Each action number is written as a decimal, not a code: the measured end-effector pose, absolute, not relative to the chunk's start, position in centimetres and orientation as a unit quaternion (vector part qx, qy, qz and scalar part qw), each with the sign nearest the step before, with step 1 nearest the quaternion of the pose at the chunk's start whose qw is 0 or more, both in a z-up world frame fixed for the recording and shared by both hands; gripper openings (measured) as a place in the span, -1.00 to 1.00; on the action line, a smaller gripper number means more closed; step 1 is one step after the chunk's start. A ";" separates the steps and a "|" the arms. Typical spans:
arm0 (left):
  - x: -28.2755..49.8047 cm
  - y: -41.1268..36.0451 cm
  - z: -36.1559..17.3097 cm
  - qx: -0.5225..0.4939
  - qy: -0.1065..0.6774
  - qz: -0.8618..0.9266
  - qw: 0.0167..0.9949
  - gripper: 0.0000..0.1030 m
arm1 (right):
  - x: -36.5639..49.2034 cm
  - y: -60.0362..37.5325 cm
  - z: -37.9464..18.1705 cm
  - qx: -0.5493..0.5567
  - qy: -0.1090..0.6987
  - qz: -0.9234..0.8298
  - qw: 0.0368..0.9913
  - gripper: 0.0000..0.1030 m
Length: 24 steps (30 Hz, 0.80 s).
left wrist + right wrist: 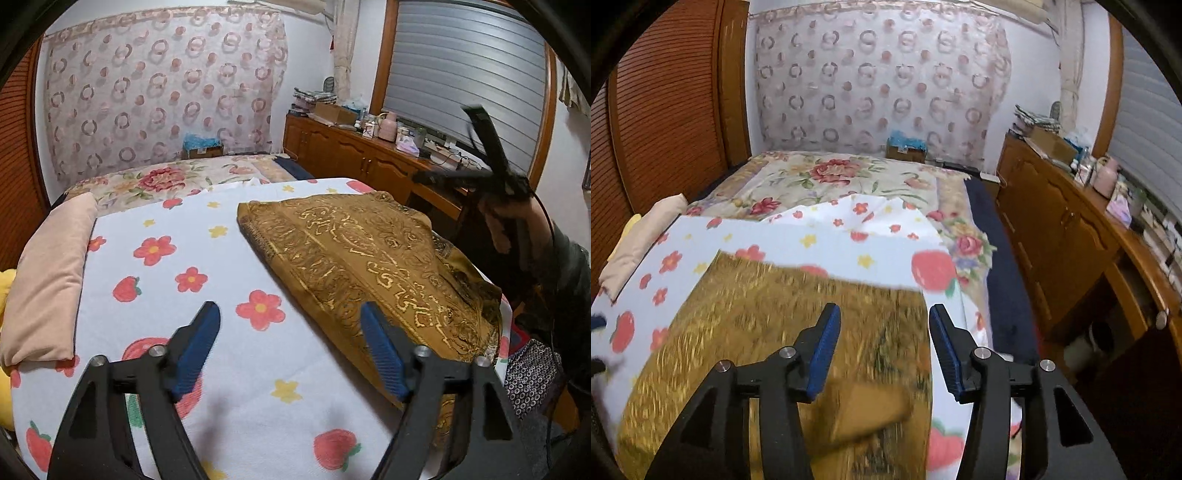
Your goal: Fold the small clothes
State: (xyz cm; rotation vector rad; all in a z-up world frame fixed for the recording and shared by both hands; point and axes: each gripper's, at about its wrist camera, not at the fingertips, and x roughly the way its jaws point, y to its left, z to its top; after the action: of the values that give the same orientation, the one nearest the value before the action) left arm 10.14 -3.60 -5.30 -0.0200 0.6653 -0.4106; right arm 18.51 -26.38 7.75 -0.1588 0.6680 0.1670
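Note:
A golden-brown patterned garment lies folded flat on the white sheet with red flowers and strawberries. My left gripper is open just above the sheet, its right finger over the garment's near edge and nothing between the pads. The right gripper, held in a person's hand, is raised past the garment's far right side. In the right wrist view the right gripper stands open over the blurred garment, with no cloth pinched.
A pink pillow lies along the sheet's left edge. A floral bedspread stretches behind, with a cardboard box at the wall. A wooden cabinet with clutter on top runs along the right side.

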 end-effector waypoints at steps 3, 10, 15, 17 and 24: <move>10.2 -4.2 -5.2 -0.004 0.326 -0.208 0.922 0.56 | 14.9 -27.0 6.3 -0.077 0.333 0.102 0.934 0.00; 10.6 -5.8 -5.5 -0.010 0.336 -0.227 0.914 0.68 | 9.5 -29.0 3.6 -0.066 0.364 0.146 0.918 0.00; 10.5 -6.4 -5.4 -0.006 0.337 -0.231 0.913 0.75 | 10.3 -29.2 1.9 -0.065 0.390 0.150 0.906 0.00; 10.6 -6.5 -5.4 -0.001 0.338 -0.226 0.914 0.75 | 11.0 -29.0 1.1 -0.067 0.395 0.146 0.904 0.00; 10.4 -6.8 -5.5 0.004 0.341 -0.229 0.912 0.75 | 9.2 -29.2 1.5 -0.059 0.369 0.171 0.912 -0.90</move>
State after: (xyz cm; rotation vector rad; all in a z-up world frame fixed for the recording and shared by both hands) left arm 10.41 -6.83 -5.49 0.0073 0.7037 -0.4719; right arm 9.24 -29.23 1.53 -0.1220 0.7606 0.3521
